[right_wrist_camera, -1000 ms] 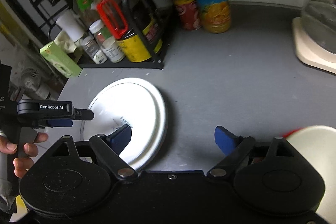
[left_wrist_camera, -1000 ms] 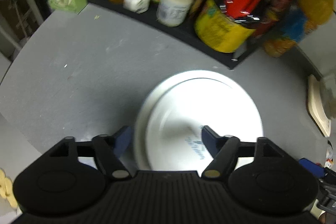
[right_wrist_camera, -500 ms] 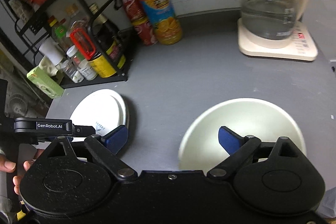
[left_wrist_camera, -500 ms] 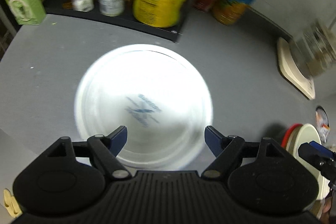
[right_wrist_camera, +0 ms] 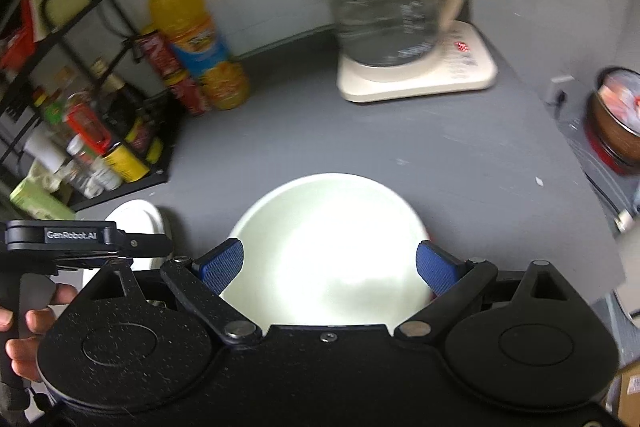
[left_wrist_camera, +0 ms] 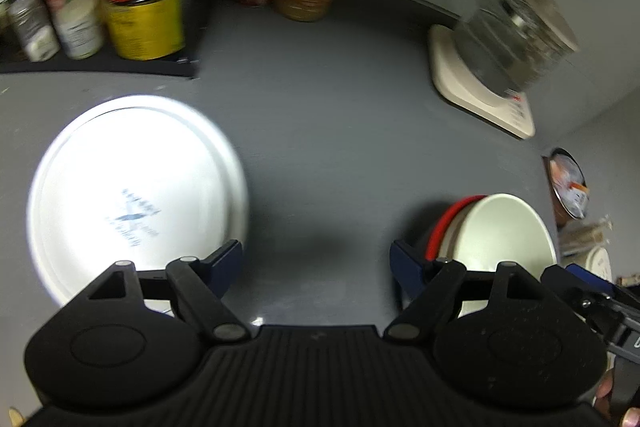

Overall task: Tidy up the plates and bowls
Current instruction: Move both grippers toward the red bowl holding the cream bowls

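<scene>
A white plate (left_wrist_camera: 136, 195) with a blue print lies face down on the grey counter (left_wrist_camera: 320, 147), left of my left gripper (left_wrist_camera: 316, 261). That gripper hangs open over bare counter with nothing between its fingers. A cream bowl (left_wrist_camera: 500, 235) sits on a red dish (left_wrist_camera: 440, 227) at the right. In the right wrist view the cream bowl (right_wrist_camera: 332, 247) fills the gap between the blue pads (right_wrist_camera: 222, 265) of my right gripper (right_wrist_camera: 330, 265), which is open above it without pressing. The white plate (right_wrist_camera: 136, 219) shows at the left, behind the left gripper's body (right_wrist_camera: 80, 239).
A glass kettle (right_wrist_camera: 392, 7) on a cream base stands at the back. An orange juice bottle (right_wrist_camera: 196, 39) and cans stand beside a black rack (right_wrist_camera: 80, 131) of jars and bottles on the left. A covered brown bowl (right_wrist_camera: 616, 123) sits at the right edge.
Both views have swung to the right. The white plate slid from between the left fingers to their left. The cream bowl came between the right pads, which stand a little wider.
</scene>
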Demonstrator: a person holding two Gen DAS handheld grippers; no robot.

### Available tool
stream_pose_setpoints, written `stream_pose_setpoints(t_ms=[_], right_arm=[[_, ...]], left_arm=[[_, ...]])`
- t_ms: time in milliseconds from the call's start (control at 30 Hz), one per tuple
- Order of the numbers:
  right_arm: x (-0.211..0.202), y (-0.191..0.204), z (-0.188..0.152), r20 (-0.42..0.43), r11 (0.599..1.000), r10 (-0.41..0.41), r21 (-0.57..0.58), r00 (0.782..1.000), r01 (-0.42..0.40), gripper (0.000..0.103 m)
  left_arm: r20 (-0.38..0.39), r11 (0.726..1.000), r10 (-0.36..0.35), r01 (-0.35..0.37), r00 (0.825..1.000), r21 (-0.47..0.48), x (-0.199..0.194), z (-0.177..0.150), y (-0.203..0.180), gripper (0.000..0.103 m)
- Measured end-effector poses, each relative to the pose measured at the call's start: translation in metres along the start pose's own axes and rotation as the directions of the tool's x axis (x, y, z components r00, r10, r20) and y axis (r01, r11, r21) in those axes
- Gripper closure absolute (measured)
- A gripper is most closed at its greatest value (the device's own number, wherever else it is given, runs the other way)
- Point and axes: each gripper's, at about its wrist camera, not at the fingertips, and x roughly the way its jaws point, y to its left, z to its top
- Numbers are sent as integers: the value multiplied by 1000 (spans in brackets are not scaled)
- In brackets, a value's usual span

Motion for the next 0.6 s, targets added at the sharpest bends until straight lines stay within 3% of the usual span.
stream_pose_setpoints(t_ms=[367,600], right_arm=[[8,-40,-20,-33,984,-100,148,994,103,10],[23,-53,-33,-75,969,-121,210,990,134,13]], left_arm=[[-73,982,-117,127,990,143,30,11,-55,23],[-144,962,-124,155,982,223,61,17,-78,24]])
